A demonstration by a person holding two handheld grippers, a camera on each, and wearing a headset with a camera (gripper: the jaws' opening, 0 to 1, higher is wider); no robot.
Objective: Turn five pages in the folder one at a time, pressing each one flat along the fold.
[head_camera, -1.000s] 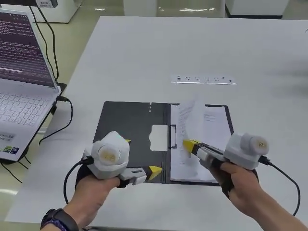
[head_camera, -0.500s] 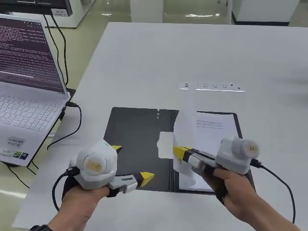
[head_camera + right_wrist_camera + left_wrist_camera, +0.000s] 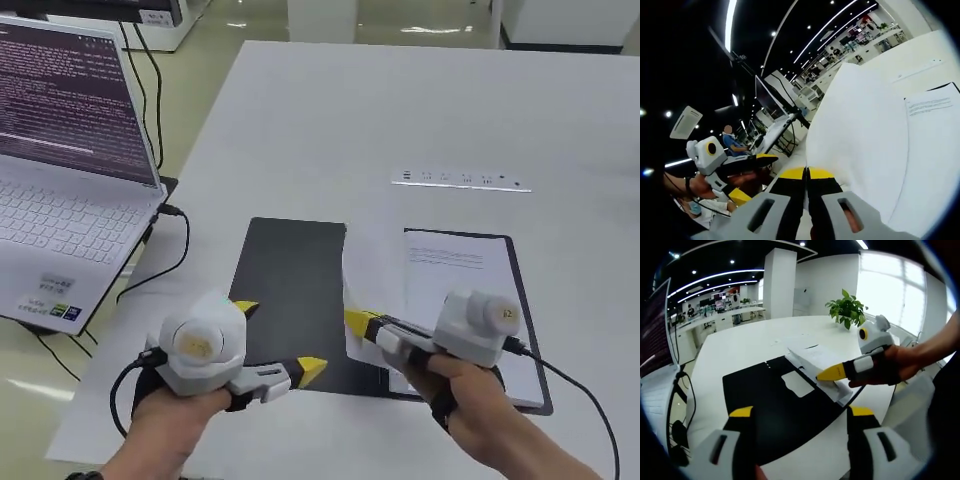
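Yellow-tipped jaws of the right gripper [image 3: 357, 322] were pinched shut on a white page [image 3: 372, 275], holding it up off the black folder [image 3: 290, 275] near its middle. The left gripper [image 3: 278, 338] gaped wide, empty, over the folder's near-left part. A white table [image 3: 400, 110] lay underneath, with a laptop [image 3: 60, 180] at the left and a power strip [image 3: 460, 181] beyond the folder, and a bright open office with a potted plant [image 3: 847, 310] lay behind.

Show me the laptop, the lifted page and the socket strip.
laptop [image 3: 60, 215], head view, on its keyboard
lifted page [image 3: 860, 130], right gripper view, middle of the white sheet
socket strip [image 3: 460, 180], head view, centre of its white bar
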